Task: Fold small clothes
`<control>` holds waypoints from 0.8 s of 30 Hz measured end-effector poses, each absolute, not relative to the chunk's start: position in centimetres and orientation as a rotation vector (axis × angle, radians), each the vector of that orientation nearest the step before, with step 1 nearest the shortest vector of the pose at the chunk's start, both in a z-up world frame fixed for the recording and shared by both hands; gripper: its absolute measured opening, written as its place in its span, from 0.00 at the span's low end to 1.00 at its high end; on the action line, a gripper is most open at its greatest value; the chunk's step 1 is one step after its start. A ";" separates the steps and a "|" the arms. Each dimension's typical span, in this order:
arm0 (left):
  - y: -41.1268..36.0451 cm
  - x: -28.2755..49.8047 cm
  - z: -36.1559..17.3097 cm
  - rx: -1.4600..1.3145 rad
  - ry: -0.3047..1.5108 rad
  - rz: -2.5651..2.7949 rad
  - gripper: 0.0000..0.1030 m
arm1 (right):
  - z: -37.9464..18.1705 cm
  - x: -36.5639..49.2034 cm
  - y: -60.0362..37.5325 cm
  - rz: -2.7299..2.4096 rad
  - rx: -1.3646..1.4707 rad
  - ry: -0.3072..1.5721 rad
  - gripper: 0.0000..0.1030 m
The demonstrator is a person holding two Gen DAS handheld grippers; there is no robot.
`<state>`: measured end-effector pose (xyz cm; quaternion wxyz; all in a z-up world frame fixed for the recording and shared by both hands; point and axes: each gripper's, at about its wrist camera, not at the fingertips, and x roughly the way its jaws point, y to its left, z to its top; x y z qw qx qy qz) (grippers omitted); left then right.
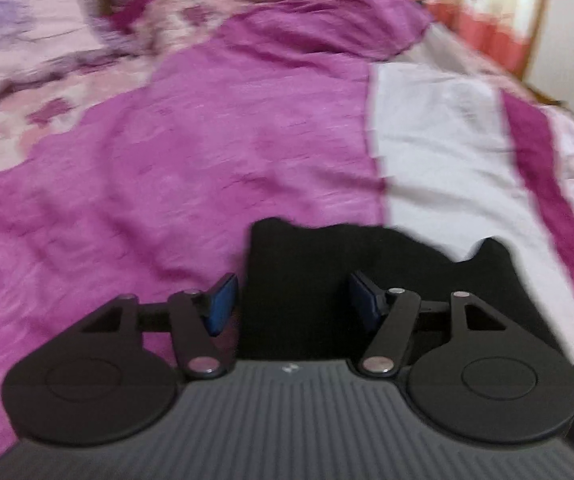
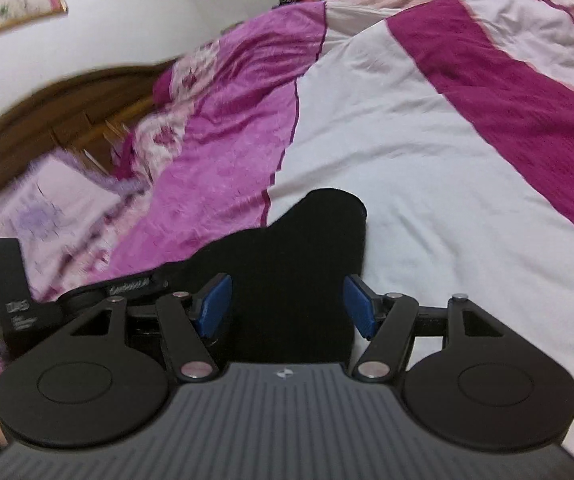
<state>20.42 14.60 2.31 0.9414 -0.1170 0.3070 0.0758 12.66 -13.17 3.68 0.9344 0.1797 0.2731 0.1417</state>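
On the bed's pink and white bedspread, black garment lay flat, left tool spread wide above it, gripping nothing, right tool likewise wide apart and empty over the same garment.

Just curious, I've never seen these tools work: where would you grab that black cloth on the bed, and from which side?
Probably the black cloth by its raised far corner, coming in low from the near side with the open right gripper; that flap sticks out clear of the bedspread.
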 end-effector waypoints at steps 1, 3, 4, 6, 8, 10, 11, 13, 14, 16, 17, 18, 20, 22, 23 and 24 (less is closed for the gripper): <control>14.9 20.3 1.7 -0.253 0.637 0.186 0.61 | 3.2 13.5 -12.7 0.268 0.341 0.585 0.66; 15.6 20.0 0.9 -0.304 0.634 0.197 0.61 | 1.4 14.7 -12.0 0.217 0.317 0.679 0.66; 15.9 19.8 0.7 -0.320 0.631 0.193 0.62 | 0.6 14.7 -12.2 0.213 0.351 0.679 0.66; 16.0 19.9 1.0 -0.311 0.636 0.186 0.62 | 0.3 14.2 -12.4 0.218 0.354 0.650 0.66; 16.1 19.8 1.4 -0.299 0.643 0.176 0.62 | 0.6 14.0 -12.5 0.225 0.359 0.654 0.66; 16.4 19.6 1.9 -0.304 0.653 0.160 0.62 | 0.9 14.0 -13.3 0.249 0.406 0.665 0.67; 16.6 19.4 2.2 -0.312 0.659 0.149 0.62 | 0.8 14.0 -13.8 0.266 0.440 0.672 0.67; 17.1 18.6 3.0 -0.321 0.666 0.124 0.61 | 0.9 13.9 -14.9 0.297 0.506 0.690 0.68; 17.0 18.4 3.3 -0.319 0.671 0.117 0.61 | 1.0 13.8 -15.5 0.313 0.539 0.695 0.69; 17.4 17.6 4.0 -0.315 0.688 0.099 0.60 | 1.1 13.5 -16.2 0.328 0.581 0.698 0.72; 17.5 17.1 4.2 -0.319 0.694 0.093 0.60 | 1.2 13.3 -16.5 0.333 0.599 0.699 0.72; 17.8 16.7 4.5 -0.328 0.703 0.088 0.61 | 1.2 13.2 -16.8 0.338 0.615 0.703 0.74; 18.2 16.1 4.7 -0.351 0.725 0.080 0.61 | 1.0 12.9 -17.2 0.345 0.646 0.714 0.75; 18.6 15.4 4.6 -0.402 0.749 0.049 0.64 | 0.8 12.5 -17.4 0.349 0.668 0.723 0.75; 18.7 15.2 4.4 -0.429 0.767 0.030 0.64 | 0.8 12.2 -17.4 0.351 0.678 0.724 0.75; 18.9 15.0 4.3 -0.453 0.782 0.015 0.64 | 0.9 12.0 -17.4 0.355 0.687 0.727 0.76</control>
